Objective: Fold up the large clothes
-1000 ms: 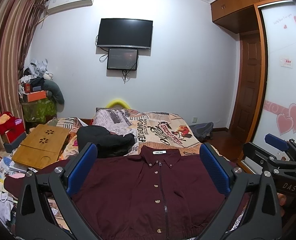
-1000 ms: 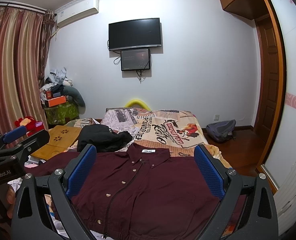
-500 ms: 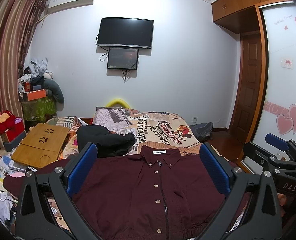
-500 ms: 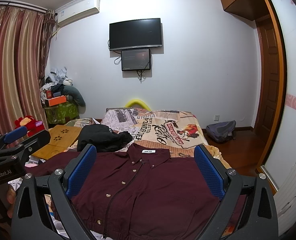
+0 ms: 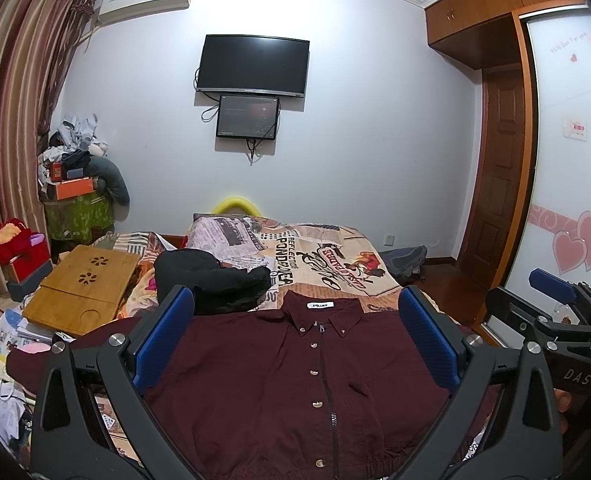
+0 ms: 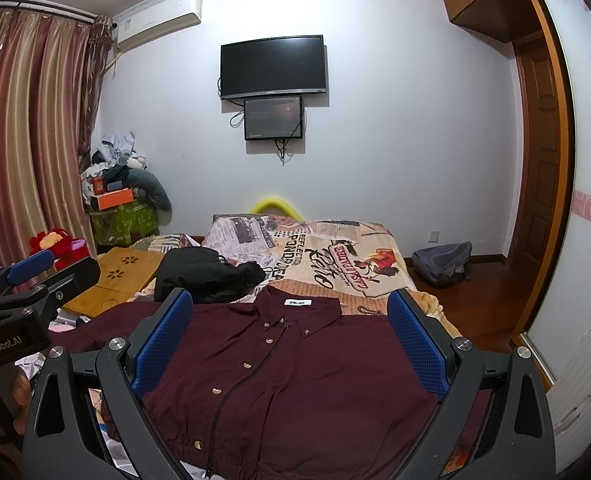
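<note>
A dark maroon jacket [image 5: 295, 380] with a front zip and snap buttons lies spread flat, front up, on the bed, collar toward the far wall; it also fills the right wrist view as the maroon jacket [image 6: 295, 368]. My left gripper [image 5: 295, 336] hovers above its chest, open, blue pads wide apart with nothing between them. My right gripper [image 6: 291, 336] is likewise open and empty over the jacket. Each gripper shows in the other's view: the right gripper [image 5: 551, 292] at the right edge, the left gripper [image 6: 31, 268] at the left edge.
A black garment [image 5: 211, 284] lies bunched just beyond the jacket's left shoulder on the printed bedspread [image 5: 327, 256]. A wooden lap tray [image 5: 83, 284] rests at the bed's left. Papers and clutter [image 5: 3, 344] sit lower left. A grey backpack [image 6: 441, 264] lies on the floor by the door.
</note>
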The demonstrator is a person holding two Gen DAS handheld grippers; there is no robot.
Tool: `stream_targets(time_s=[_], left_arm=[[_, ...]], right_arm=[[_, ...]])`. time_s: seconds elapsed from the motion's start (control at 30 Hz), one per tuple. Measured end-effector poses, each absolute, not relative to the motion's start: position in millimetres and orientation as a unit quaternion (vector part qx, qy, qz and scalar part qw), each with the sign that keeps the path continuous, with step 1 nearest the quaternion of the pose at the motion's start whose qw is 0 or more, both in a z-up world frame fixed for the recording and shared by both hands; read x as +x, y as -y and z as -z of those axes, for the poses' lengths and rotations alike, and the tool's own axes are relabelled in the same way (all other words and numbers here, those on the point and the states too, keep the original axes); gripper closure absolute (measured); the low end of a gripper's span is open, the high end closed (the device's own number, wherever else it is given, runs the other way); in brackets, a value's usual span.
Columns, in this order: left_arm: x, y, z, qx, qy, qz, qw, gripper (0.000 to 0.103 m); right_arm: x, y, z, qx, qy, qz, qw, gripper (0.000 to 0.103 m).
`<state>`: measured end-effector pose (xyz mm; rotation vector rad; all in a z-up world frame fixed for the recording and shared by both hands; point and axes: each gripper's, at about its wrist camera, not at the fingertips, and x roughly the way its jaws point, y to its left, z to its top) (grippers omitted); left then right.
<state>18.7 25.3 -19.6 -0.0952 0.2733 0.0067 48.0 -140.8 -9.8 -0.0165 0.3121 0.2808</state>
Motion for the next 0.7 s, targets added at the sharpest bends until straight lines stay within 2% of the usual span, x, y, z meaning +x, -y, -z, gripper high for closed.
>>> stream_targets(time_s=[0.43, 0.7], left_arm=[[33.4, -45.2, 15.1, -0.064, -0.14, -0.01, 0.988, 0.0], [50.6, -85.0, 15.0, -0.075, -0.139, -0.053, 0.986, 0.0]], right_arm=[[61.2, 134.2, 13.1, -0.017, -0.169, -0.131, 0.977, 0.006], [78.5, 123.5, 14.3, -0.025, -0.181, -0.126, 0.975, 0.006]])
